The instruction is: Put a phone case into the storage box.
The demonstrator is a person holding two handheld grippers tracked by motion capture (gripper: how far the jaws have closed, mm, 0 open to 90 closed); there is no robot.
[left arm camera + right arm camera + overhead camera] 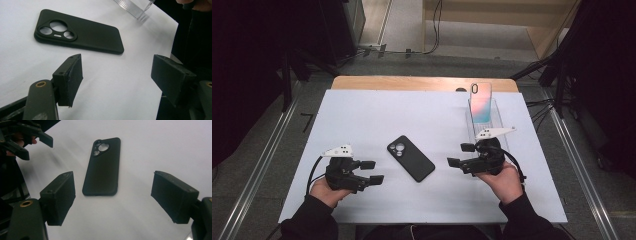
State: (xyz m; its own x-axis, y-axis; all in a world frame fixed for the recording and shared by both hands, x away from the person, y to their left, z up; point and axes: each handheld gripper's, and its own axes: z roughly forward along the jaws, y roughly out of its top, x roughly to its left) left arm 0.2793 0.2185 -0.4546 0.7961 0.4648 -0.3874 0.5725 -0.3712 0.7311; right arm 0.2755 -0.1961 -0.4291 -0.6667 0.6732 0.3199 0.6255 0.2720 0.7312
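Jaws of both grippers, left gripper (373, 171) and right gripper (460, 154), spread wide, nothing between; black phone case (411, 158) flat at frame centre on white table (362, 115).

Clear stand (135, 7) cut off above

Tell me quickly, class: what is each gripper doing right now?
Left gripper: open, empty, beside the matte black phone case lying on the white table.
Right gripper: open, empty, facing the same case.
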